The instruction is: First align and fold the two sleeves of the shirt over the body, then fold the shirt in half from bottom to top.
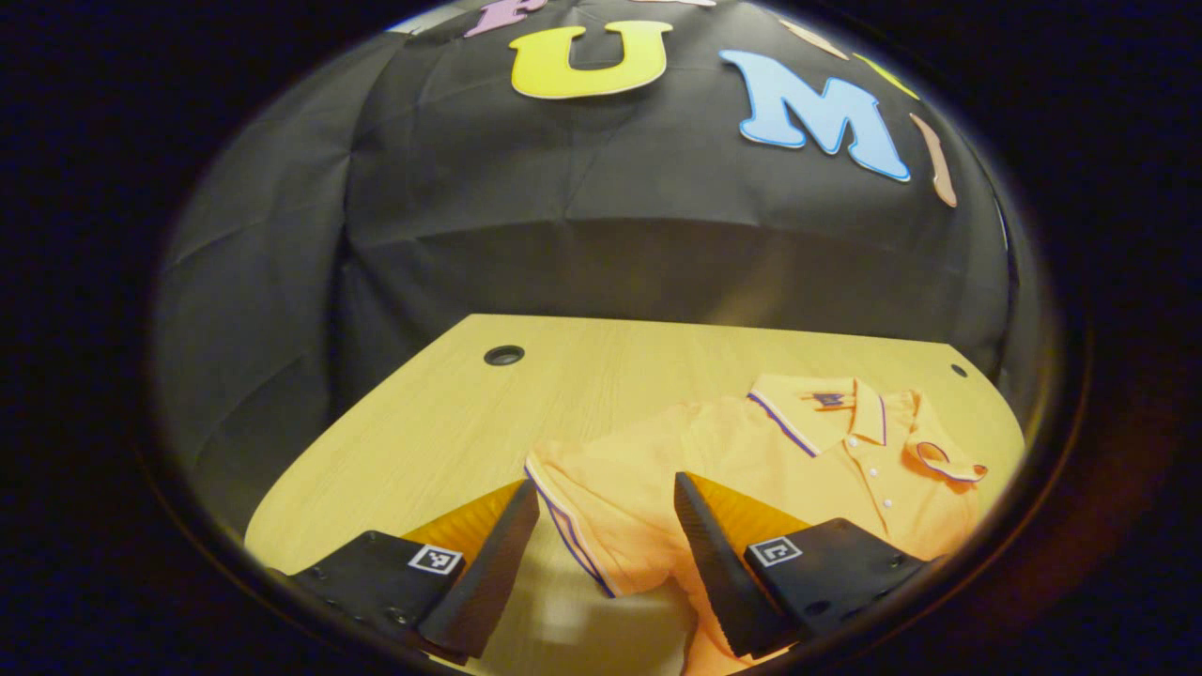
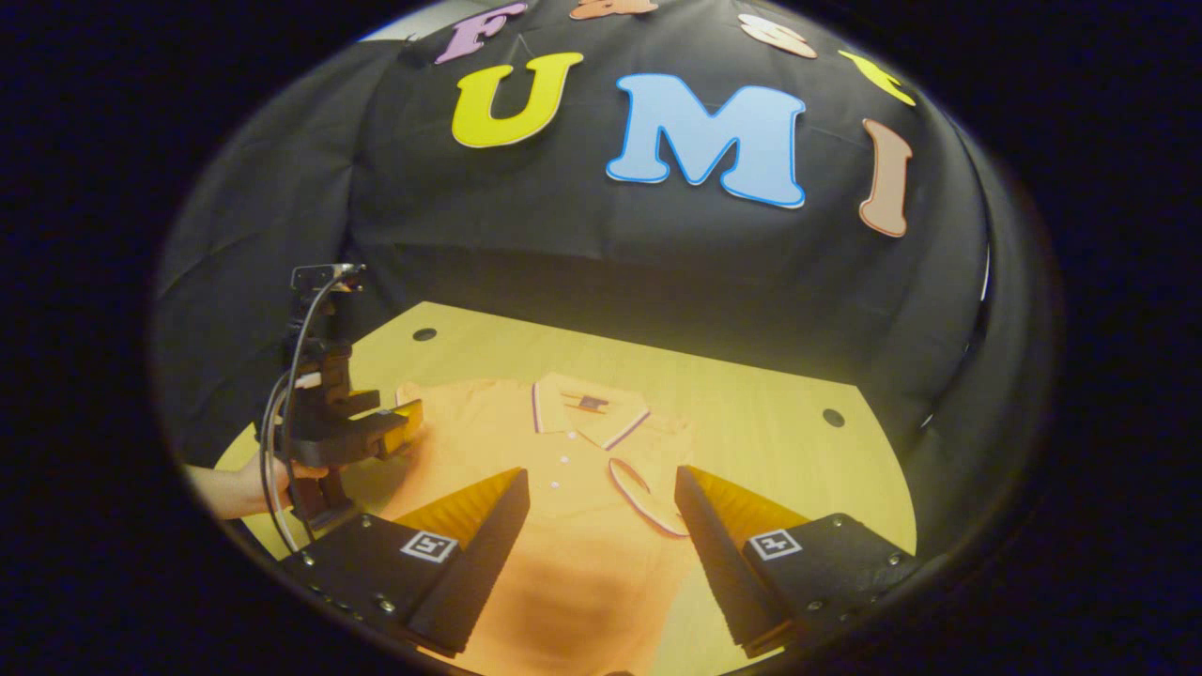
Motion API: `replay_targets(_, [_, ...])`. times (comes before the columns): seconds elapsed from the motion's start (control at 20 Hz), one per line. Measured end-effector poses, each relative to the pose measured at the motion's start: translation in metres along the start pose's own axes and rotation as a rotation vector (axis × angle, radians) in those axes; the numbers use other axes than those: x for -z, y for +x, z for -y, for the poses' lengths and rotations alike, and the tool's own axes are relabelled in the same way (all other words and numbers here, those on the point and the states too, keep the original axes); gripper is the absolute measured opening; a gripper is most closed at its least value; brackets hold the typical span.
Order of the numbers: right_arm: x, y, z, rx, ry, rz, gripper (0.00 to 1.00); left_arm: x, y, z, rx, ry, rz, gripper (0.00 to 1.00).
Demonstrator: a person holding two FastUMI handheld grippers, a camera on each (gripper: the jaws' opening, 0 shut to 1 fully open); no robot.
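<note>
Orange short-sleeved polo shirt [image 2: 563, 488] lying face up on the pale wooden table [image 2: 770, 413], collar toward the upper part of the frame, one trimmed sleeve folded over the chest right of the buttons. Left gripper [image 1: 606, 526] hovering spread wide at lower centre of its view, over the striped sleeve edge [image 1: 568, 530], pinching nothing. Right gripper [image 2: 601, 512] likewise gaping above the shirt body.

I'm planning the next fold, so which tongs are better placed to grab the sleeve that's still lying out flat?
Left, likely. The left tongs hang open right over the flat sleeve. The right tongs, also open, hover over the shirt body, beside the other sleeve, which already lies folded inward.
</note>
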State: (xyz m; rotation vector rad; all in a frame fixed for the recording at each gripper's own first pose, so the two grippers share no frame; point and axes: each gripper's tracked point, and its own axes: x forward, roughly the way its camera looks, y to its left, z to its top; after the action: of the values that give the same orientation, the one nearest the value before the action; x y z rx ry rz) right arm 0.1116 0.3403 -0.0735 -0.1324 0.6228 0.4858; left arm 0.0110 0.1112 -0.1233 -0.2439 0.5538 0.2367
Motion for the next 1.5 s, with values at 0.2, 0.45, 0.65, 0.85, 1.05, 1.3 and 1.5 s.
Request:
replay_targets(0.2, [0.012, -0.03, 0.003, 0.028, 0.02, -0.013, 0.97, 0.012, 0.001, -0.004, -0.031, -0.038, -0.07, 0.98])
replay_targets(0.45, [0.027, -0.045, 0.003, 0.039, 0.067, -0.038, 0.96, 0.018, 0.003, -0.004, -0.043, -0.015, -0.117, 0.96])
replay_targets(0.65, [0.024, -0.053, 0.003, 0.046, 0.1, -0.024, 0.96, 0.017, 0.005, 0.0, -0.028, 0.024, -0.129, 0.94])
replay_targets(0.85, [0.026, -0.056, 0.001, 0.042, 0.128, -0.022, 0.96, 0.018, 0.009, 0.012, -0.007, 0.037, -0.139, 0.8])
replay_targets(1.05, [0.033, -0.061, 0.003, 0.043, 0.139, -0.031, 0.96, 0.018, 0.01, 0.021, 0.004, 0.053, -0.136, 0.32])
replay_targets(1.3, [0.04, -0.07, 0.014, 0.067, 0.162, -0.028, 0.96, 0.014, 0.008, 0.028, -0.004, 0.115, -0.136, 0.09])
replay_targets(1.5, [0.044, -0.078, 0.024, 0.085, 0.173, -0.026, 0.97, -0.009, -0.003, 0.043, -0.004, 0.132, -0.073, 0.09])
